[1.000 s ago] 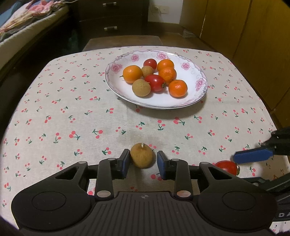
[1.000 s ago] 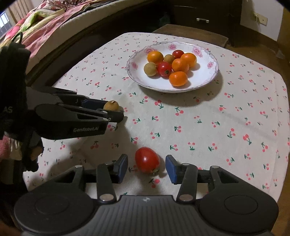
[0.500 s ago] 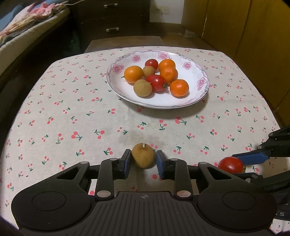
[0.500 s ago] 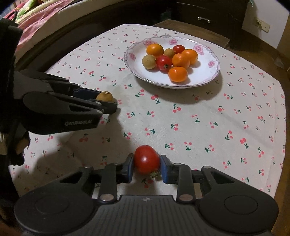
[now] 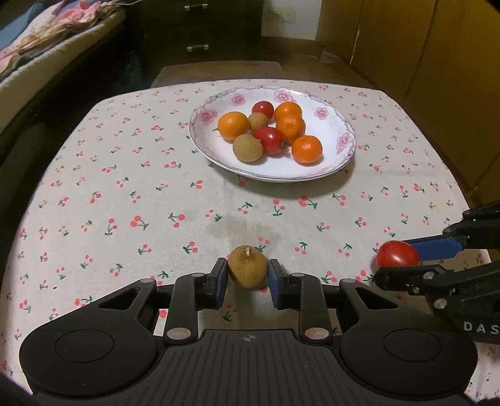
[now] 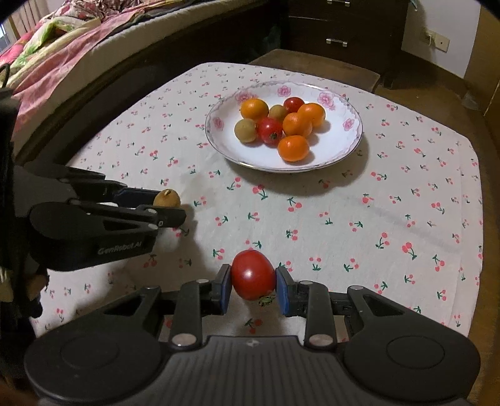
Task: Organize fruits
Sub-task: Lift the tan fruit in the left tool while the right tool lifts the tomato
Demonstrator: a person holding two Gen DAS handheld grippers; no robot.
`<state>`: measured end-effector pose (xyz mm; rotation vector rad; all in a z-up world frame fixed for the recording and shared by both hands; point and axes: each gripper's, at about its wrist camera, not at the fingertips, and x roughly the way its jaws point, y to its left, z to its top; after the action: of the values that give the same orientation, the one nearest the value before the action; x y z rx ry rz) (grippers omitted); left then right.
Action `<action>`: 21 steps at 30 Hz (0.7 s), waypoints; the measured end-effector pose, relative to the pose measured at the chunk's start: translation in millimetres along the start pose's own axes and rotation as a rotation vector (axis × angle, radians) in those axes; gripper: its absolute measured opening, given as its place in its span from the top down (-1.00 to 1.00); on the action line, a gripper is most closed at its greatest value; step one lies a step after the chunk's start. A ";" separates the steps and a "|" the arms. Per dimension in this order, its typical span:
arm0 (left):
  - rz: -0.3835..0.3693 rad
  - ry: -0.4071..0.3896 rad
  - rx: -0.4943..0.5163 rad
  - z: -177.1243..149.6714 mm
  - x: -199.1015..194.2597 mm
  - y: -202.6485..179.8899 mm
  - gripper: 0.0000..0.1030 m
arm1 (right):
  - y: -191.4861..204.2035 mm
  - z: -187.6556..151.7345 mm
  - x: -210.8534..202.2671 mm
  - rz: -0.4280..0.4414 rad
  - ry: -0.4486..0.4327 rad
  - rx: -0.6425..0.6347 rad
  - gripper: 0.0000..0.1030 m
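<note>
Left gripper (image 5: 247, 279) clamps small tan round longan (image 5: 247, 270); right gripper (image 6: 253, 287) clamps glossy red cherry tomato (image 6: 253, 274), lower centre. Light, squashable: grip mid-body, gently.

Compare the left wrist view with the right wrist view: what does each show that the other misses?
Only the left wrist view shows the yellow wooden cabinet doors and the longan pinched head-on by the left gripper.

Only the right wrist view shows the small green calyx under the held tomato, which the right gripper pinches head-on, and a wall socket.

Both show the flowered plate holding four oranges, two tomatoes and two longans, the cherry-print tablecloth, the bed, the drawers and each other's gripper from the side.
</note>
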<state>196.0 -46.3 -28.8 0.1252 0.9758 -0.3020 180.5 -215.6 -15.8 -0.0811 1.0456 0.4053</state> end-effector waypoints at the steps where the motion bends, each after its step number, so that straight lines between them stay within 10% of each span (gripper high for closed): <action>1: -0.001 0.001 -0.001 -0.5 -1.1 -0.8 0.32 | -0.5 0.1 0.1 -0.002 0.001 0.001 0.40; 21: 0.020 -0.013 0.011 0.8 -14.3 -8.6 0.31 | 2.8 12.7 6.6 -0.022 -0.014 0.012 0.40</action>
<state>186.6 -51.9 -16.3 0.1427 0.9596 -0.2892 192.8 -207.9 -14.6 -0.0792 1.0326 0.3792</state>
